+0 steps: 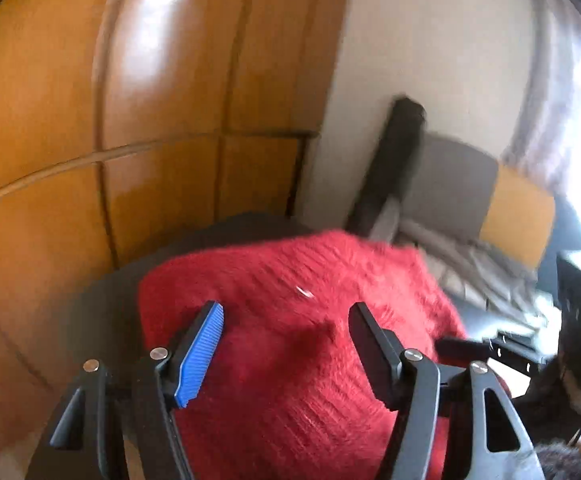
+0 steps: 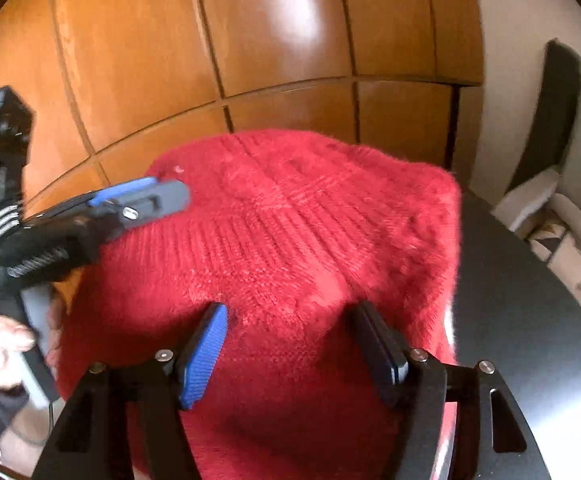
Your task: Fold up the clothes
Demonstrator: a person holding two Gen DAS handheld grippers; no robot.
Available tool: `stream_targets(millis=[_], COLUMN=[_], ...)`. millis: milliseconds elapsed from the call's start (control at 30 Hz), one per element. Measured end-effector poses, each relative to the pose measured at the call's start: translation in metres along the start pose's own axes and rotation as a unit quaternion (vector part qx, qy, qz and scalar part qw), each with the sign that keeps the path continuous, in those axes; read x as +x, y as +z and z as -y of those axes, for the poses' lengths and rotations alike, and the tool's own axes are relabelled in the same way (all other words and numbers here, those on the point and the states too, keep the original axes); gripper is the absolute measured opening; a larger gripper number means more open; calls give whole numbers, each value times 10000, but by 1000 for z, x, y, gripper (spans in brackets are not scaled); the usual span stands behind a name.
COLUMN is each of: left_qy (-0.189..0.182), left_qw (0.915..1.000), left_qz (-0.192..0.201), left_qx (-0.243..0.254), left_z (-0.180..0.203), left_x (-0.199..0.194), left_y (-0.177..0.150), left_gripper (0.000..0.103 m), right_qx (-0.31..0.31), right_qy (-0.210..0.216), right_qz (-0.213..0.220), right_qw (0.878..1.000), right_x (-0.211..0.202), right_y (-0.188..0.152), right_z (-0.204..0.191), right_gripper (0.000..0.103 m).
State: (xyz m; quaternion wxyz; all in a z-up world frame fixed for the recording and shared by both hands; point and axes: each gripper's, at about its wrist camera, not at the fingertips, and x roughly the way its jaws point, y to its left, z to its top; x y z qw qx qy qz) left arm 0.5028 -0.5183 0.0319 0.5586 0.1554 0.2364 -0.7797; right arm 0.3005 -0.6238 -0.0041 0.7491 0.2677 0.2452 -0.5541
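Both hand-held grippers, left (image 1: 286, 316) and right (image 2: 286, 316), hover with jaws apart over the folded red sweater (image 2: 290, 232) on the dark desk (image 2: 510, 320).

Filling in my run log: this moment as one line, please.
task: fold clothes | fuzzy red knit sweater: folded on dark table | left gripper: open | right gripper: open, nothing held

a home bedroom: glossy wooden wardrobe doors (image 2: 250, 40) behind, a bed with rumpled linen (image 1: 470, 264) right, a curtained window (image 1: 550, 128).
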Motion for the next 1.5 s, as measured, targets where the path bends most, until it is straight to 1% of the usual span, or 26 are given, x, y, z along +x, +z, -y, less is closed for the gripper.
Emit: stream_targets(millis=[67, 100, 133, 167, 200, 233, 267, 300, 333, 367, 400, 433, 467, 500, 567, 600, 667, 733, 833, 933, 1067, 1200, 1267, 1300, 1333, 1500], left_qy=[606, 763, 904, 1046, 1118, 1071, 1084, 1106, 1210, 1324, 1354, 1270, 1108, 1267, 1656, 1782, 1469, 960, 765, 609, 589, 622, 672, 724, 743, 757], left_qw=[9978, 9965, 9949, 9929, 9920, 9927, 9931, 9933, 9924, 9910, 9900, 9900, 9906, 9879, 9793, 9761, 9831, 9917, 9947, 9963, 9963, 9959, 9957, 9954, 9954, 9954], left_qz=[46, -4, -58, -113, -178, -227, -241, -250, -206, -155, -120, -150, -217, -86, 224, 361, 429, 241, 85, -57, -225, -382, -389, -376, -350, -311], left_qx=[-245, -349, -453, -556, -563, -508, -380, -244, -53, 144, 379, 596, 766, 894, 1139, 1189, 1003, 816, 684, 602, 580, 535, 507, 497, 489, 489], left_z=[3, 4, 6, 7, 8, 10, 16, 22, 28, 33, 40, 47, 53, 59, 71, 74, 78, 81, 88, 95, 95, 91, 88, 86, 85, 81], left_x=[-22, -31, -40, -48, -57, -68, -78, -89, -99, -110, -120, -129, -136, -144, -161, -168, -178, -183, -185, -184, -177, -168, -162, -162, -161, -161], left_y=[-1, -5, -9, -13, -19, -26, -31, -36, -39, -42, -43, -41, -39, -39, -37, -40, -40, -42, -46, -47, -49, -53, -53, -53, -54, -57], left_gripper=[68, 68, 68, 68, 68, 67, 67, 67, 65, 64, 62, 61, 61, 61, 61, 61, 61, 61, 61, 61, 61, 61, 61, 58, 52, 51], right_qx=[42, 54, 67, 84, 104, 125, 153, 190, 228, 258, 267, 261, 255, 224, 94, 30, -100, -251, -391, -360, -22, 30, 40, 51, 62, -7], right_qy=[-354, -538, -726, -909, -1088, -1208, -1217, -1189, -1161, -1157, -1169, -1164, -1159, -1211, -1460, -1583, -1829, -1984, -2046, -1906, -1512, -1498, -1467, -1414, -1362, -1296], right_qz=[147, 237, 355, 491, 619, 750, 827, 858, 890, 863, 767, 674, 581, 573, 771, 869, 1066, 1152, 1084, 1033, 874, 896, 907, 902, 888, 910], right_qw=[9993, 9983, 9967, 9946, 9921, 9898, 9890, 9890, 9890, 9892, 9898, 9906, 9912, 9907, 9862, 9835, 9773, 9730, 9721, 9756, 9846, 9846, 9850, 9858, 9867, 9874], right_x=[-18, -29, -40, -53, -64, -76, -85, -95, -104, -111, -115, -119, -123, -128, -140, -147, -160, -169, -174, -176, -176, -176, -176, -176, -175, -172], right_y=[0, 0, -1, -2, -4, -6, -10, -15, -20, -24, -26, -29, -32, -35, -39, -41, -45, -50, -58, -66, -73, -78, -80, -81, -81, -83], right_z=[-8, -11, -15, -20, -26, -32, -35, -37, -39, -41, -43, -46, -49, -53, -65, -71, -83, -93, -100, -100, -89, -84, -83, -84, -84, -91], right_gripper=[76, 78, 80, 86, 94, 98, 103, 103, 103, 103, 103, 103, 103, 103, 103, 103, 103, 103, 103, 103, 103, 103, 103, 103, 103, 103])
